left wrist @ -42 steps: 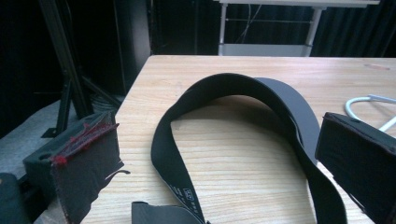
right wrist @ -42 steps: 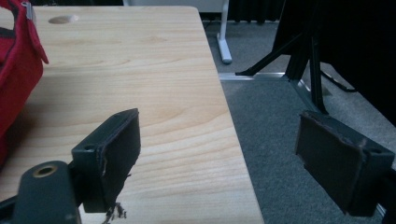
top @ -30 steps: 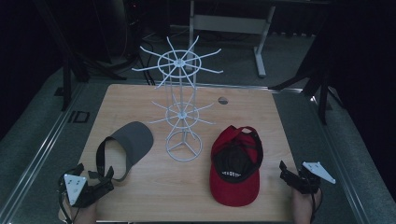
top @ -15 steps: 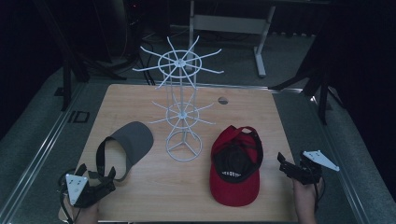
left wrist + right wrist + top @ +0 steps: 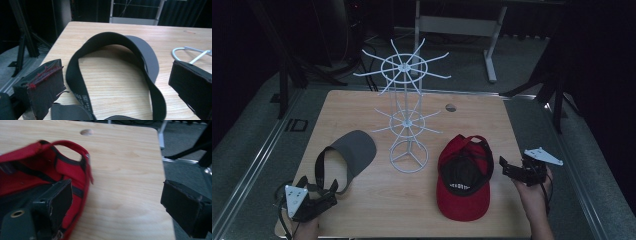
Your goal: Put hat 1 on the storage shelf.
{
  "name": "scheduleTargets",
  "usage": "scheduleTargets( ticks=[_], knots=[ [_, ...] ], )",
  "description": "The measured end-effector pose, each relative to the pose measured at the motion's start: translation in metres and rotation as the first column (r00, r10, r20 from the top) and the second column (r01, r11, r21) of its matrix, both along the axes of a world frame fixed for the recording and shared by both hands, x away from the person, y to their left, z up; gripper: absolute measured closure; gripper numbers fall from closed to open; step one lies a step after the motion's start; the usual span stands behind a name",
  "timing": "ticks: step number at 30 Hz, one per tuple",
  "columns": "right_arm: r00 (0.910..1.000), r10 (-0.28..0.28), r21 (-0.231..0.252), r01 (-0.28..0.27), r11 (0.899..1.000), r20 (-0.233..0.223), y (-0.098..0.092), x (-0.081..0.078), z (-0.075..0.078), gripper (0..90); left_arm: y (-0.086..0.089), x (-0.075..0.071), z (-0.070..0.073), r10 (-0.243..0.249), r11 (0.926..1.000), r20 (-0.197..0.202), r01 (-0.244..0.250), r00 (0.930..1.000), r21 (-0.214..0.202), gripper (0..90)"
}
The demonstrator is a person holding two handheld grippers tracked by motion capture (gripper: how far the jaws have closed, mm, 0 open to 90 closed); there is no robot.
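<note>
A: Since the table (image 5: 362,107) is the widest thing here, where is everything set on it?

B: The rack (image 5: 408,120) is stood upright near the middle, so that its spokes can be reached from either side. The cap (image 5: 463,175) is laid upside down to the right of its base, hollow up and strap at the far end. The visor (image 5: 348,157) is laid to the left, its brim toward the rack and its band looped toward the near edge.

A: Why are the two pieces kept apart like that?

B: It is judged that one is meant for each gripper, so neither arm has to be crossed over.

A: How is the right gripper (image 5: 516,170) held?

B: It is held released just beside the cap's right edge, nothing gripped. In the right gripper view one jaw is seen over the red rim (image 5: 82,185) and the other over bare wood, so the rim is probably being lined up for a pinch.

A: And the left gripper (image 5: 318,192)?

B: It is likewise spread wide and empty, at the near left. In the left gripper view the band (image 5: 82,72) is framed between the jaws, which suits a grasp there.
</note>
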State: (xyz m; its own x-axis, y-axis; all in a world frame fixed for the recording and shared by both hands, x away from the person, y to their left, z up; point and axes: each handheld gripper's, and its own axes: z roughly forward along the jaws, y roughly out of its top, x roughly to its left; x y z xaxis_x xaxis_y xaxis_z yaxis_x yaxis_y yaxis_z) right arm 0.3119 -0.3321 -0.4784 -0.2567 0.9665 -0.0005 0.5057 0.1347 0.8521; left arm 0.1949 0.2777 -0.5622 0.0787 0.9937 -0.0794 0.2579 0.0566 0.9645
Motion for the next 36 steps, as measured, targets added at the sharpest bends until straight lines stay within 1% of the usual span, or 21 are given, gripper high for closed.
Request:
scheduleTargets(
  ticks=[2, 4, 6, 8, 11, 12, 13, 14, 17, 19, 21, 23, 24, 25, 27, 28, 31, 33, 34, 35, 36],
  knots=[
    [0.9997, 0.024, 0.016, -0.024, 1.000, -0.006, 0.003, 0.004, 0.001, 10.4, -0.001, 0.000, 0.000, -0.007, 1.0000, -0.003, 0.007, 1.0000, 0.001, 0.2],
    [0.9993, 0.038, 0.025, -0.038, 0.999, 0.001, 0.007, 0.008, 0.001, 12.5, -0.002, 0.000, 0.000, 0.003, 0.9998, -0.018, -0.003, 0.9998, 0.021, 0.2],
    [0.9980, 0.063, 0.032, -0.063, 0.998, -0.008, 0.011, 0.012, 0.000, 12.9, -0.001, 0.000, 0.001, -0.004, 1.0000, -0.024, 0.004, 0.9997, 0.009, 0.2],
    [0.9961, 0.087, 0.041, -0.087, 0.995, -0.011, 0.014, 0.017, -0.002, 14.0, -0.001, 0.000, 0.001, 0.002, 1.0000, -0.026, -0.002, 0.9997, 0.009, 0.2],
    [0.9941, 0.107, 0.028, -0.106, 0.994, -0.017, 0.022, 0.023, -0.005, 18.2, 0.000, 0.000, 0.001, 0.002, 1.0000, -0.027, -0.002, 0.9996, -0.003, 0.2],
    [0.9936, 0.111, 0.028, -0.110, 0.993, -0.019, 0.023, 0.024, -0.006, 19.9, 0.000, 0.000, 0.002, -0.002, 1.0000, -0.024, 0.002, 0.9997, -0.004, 0.2],
    [0.9919, 0.123, 0.033, -0.122, 0.992, -0.028, 0.026, 0.028, -0.008, 20.3, -0.001, 0.000, 0.002, -0.012, 0.9999, -0.022, 0.012, 0.9997, -0.007, 0.2],
    [0.9918, 0.124, 0.031, -0.123, 0.992, -0.029, 0.028, 0.031, -0.011, 20.2, -0.001, 0.000, 0.001, -0.018, 0.9998, -0.023, 0.017, 0.9996, -0.007, 0.2],
    [0.9907, 0.126, 0.028, -0.125, 0.992, -0.051, 0.035, 0.037, -0.019, 18.9, -0.004, 0.001, 0.001, -0.020, 0.9996, -0.030, 0.021, 0.9994, 0.021, 0.2],
    [0.9898, 0.127, 0.014, -0.127, 0.992, -0.064, 0.040, 0.041, -0.025, 18.9, -0.005, 0.001, 0.001, -0.021, 0.9994, -0.034, 0.021, 0.9992, 0.027, 0.2],
    [0.9891, 0.127, -0.006, -0.128, 0.992, -0.074, 0.046, 0.042, -0.031, 18.8, -0.004, 0.000, 0.001, -0.023, 0.9995, -0.033, 0.024, 0.9992, 0.023, 0.2],
    [0.9882, 0.133, -0.015, -0.134, 0.991, -0.077, 0.048, 0.042, -0.033, 18.9, -0.003, 0.000, 0.001, -0.022, 0.9996, -0.032, 0.023, 0.9993, 0.019, 0.2],
    [0.9868, 0.133, -0.051, -0.138, 0.989, -0.092, 0.056, 0.044, -0.040, 19.2, -0.002, -0.001, 0.002, -0.023, 0.9997, -0.020, 0.023, 0.9995, 0.005, 0.2],
    [0.9854, 0.138, -0.054, -0.144, 0.988, -0.100, 0.058, 0.044, -0.042, 19.3, -0.002, -0.001, 0.002, -0.023, 0.9997, -0.015, 0.023, 0.9996, -0.001, 0.2],
    [0.9833, 0.142, -0.083, -0.151, 0.985, -0.115, 0.064, 0.046, -0.048, 20.8, -0.002, -0.001, 0.002, -0.020, 0.9998, -0.022, 0.020, 0.9996, 0.009, 0.3],
    [0.9819, 0.144, -0.088, -0.155, 0.984, -0.124, 0.067, 0.046, -0.050, 20.8, -0.002, -0.001, 0.002, -0.018, 0.9998, -0.028, 0.018, 0.9995, 0.011, 0.2],
    [0.9787, 0.141, -0.123, -0.160, 0.979, -0.150, 0.071, 0.048, -0.055, 24.6, -0.003, 0.000, 0.001, -0.015, 0.9999, -0.040, 0.015, 0.9991, 0.007, 0.2],
    [0.9767, 0.139, -0.161, -0.166, 0.973, -0.164, 0.074, 0.050, -0.059, 31.0, -0.002, 0.001, 0.001, -0.013, 0.9999, -0.051, 0.013, 0.9986, 0.010, 0.2],
    [0.9770, 0.127, -0.176, -0.157, 0.972, -0.171, 0.074, 0.050, -0.061, 34.4, -0.002, 0.001, 0.001, -0.014, 0.9999, -0.052, 0.014, 0.9986, 0.009, 0.2],
    [0.9764, 0.125, -0.182, -0.157, 0.971, -0.176, 0.074, 0.051, -0.063, 39.1, -0.002, 0.001, 0.001, -0.014, 0.9999, -0.052, 0.014, 0.9986, 0.009, 0.2],
    [0.9756, 0.126, -0.182, -0.159, 0.970, -0.180, 0.074, 0.051, -0.064, 41.3, -0.002, 0.001, 0.001, -0.012, 0.9999, -0.056, 0.012, 0.9983, 0.009, 0.3]
  ],
)
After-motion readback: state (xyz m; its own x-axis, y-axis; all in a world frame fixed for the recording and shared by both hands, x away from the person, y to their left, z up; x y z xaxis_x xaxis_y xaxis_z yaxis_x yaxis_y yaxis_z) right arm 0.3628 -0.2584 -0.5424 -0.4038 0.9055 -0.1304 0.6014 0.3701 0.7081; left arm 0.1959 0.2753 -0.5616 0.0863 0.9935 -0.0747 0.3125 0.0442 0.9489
